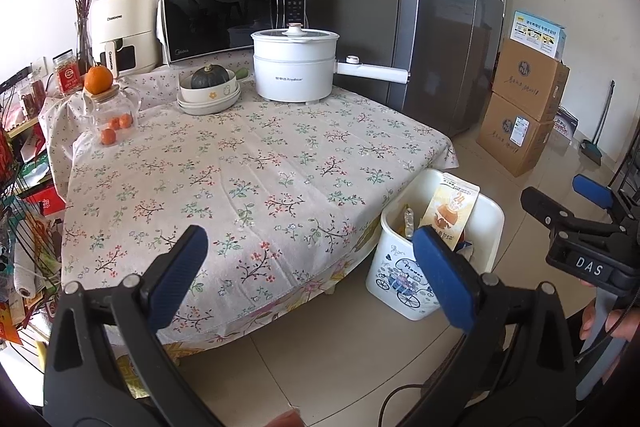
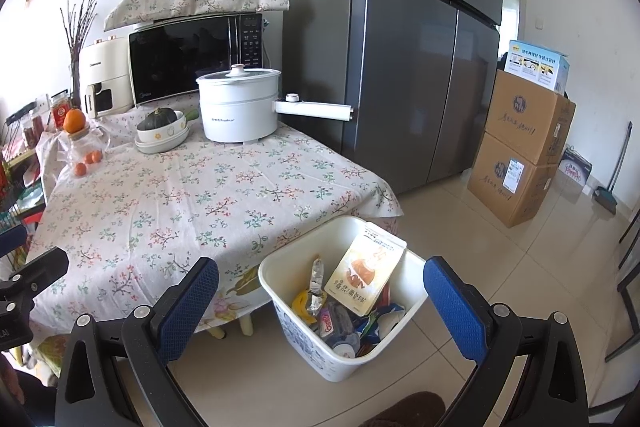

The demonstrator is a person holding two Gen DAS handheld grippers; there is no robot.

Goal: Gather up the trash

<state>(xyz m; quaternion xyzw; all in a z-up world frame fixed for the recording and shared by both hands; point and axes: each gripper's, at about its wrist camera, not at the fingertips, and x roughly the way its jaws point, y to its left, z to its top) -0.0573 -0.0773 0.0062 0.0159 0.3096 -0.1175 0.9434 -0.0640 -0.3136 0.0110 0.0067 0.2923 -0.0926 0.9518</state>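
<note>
Standing on the beige tiled floor (image 2: 500, 267) just beside the table's near corner is a white plastic waste bin (image 2: 296, 331) printed with a blue bicycle and flowers. It holds a pile of trash: a cream snack pouch (image 2: 362, 277) picturing bread leans upright against the far wall, with a crumpled silver foil wrapper (image 2: 316, 283) and mixed coloured packets (image 2: 344, 323) beside and below it.

Both grippers hang in the air with nothing between their blue-padded fingers. The left gripper (image 1: 312, 275) is spread wide over the table's front edge; the right gripper (image 2: 320, 303) is spread wide above the bin.

On the table, a floral tablecloth (image 1: 248, 179) lies bare across the front. At the back stand a white electric cooking pot (image 1: 294, 67) with a long side handle, a dark green squash (image 1: 208, 77) in a stack of cream bowls (image 1: 208, 99), and a black microwave (image 1: 232, 15). A tall grey fridge (image 2: 400, 47) rises to the right.
</note>
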